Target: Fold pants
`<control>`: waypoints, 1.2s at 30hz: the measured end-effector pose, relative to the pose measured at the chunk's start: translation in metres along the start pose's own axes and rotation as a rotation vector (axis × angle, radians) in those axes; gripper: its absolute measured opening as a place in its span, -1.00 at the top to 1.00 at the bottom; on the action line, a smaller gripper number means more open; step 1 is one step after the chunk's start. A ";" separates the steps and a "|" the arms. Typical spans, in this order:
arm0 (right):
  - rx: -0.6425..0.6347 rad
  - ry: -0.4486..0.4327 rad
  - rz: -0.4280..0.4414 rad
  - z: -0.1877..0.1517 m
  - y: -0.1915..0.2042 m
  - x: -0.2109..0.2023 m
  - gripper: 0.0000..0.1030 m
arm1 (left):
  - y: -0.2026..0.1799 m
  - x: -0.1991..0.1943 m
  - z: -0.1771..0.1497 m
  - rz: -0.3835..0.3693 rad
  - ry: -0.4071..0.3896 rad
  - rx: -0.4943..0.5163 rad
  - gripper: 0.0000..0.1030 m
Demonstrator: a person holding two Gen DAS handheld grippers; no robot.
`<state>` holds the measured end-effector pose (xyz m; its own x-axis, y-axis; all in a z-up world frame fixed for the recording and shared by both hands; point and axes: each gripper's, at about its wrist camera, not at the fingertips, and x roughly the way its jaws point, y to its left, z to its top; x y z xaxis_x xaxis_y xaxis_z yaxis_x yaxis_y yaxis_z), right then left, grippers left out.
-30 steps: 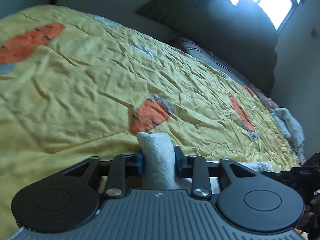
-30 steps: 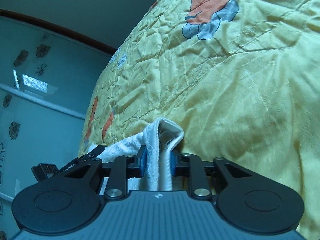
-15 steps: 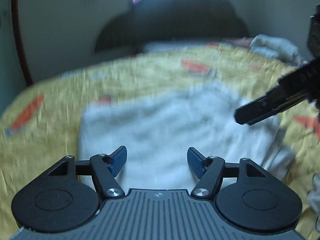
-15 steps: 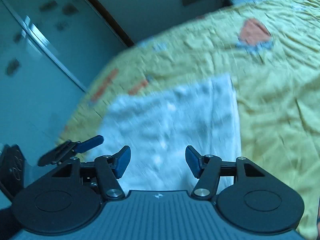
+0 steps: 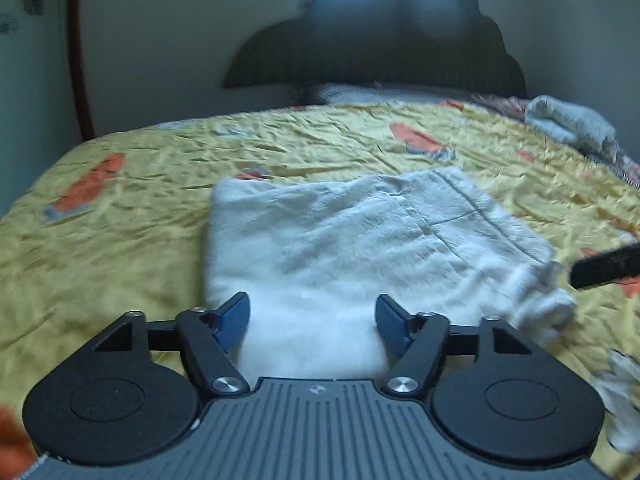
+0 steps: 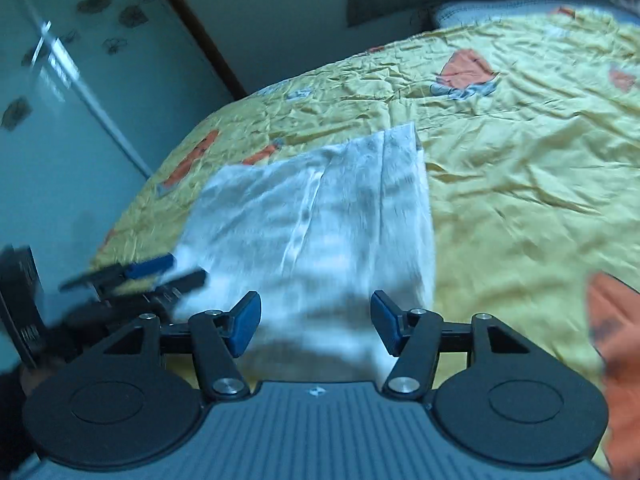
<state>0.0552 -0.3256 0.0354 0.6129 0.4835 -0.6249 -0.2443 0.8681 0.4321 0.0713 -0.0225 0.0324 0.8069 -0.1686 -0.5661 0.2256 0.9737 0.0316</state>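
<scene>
Left wrist view: white fleecy folded pants [image 5: 360, 236] are being seen lying flat on the yellow quilted bedspread with orange patches [image 5: 132, 216]. The left gripper [image 5: 312, 316] is being held over the pants' near edge, its jaws having just been opening, nothing pinched. The right gripper [image 6: 316, 320] is likewise being held spread over the pants [image 6: 320, 216], jaws just opened, pads clear of cloth.

White, fleecy pants [image 5: 360, 240] on a yellow bedspread [image 5: 120, 260] printed with orange shapes edged in grey-blue. Pale grey cloth [image 5: 568, 126] bunched at the far right corner of the bed. Dark grey headboard [image 5: 380, 48] against a pale wall. Blue pads [image 6: 244, 322] on black fingers. Teal wardrobe door [image 6: 60, 120] with dark flower motifs.
</scene>
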 end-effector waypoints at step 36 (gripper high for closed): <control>-0.179 -0.112 -0.413 -0.074 0.056 0.077 -1.00 | -0.020 -0.014 -0.052 0.150 0.102 -0.118 -1.00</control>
<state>0.0327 -0.2318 -0.0369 0.7614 0.0867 -0.6425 -0.0823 0.9959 0.0368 0.0265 -0.0319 -0.0031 0.7655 -0.0099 -0.6434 0.0367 0.9989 0.0283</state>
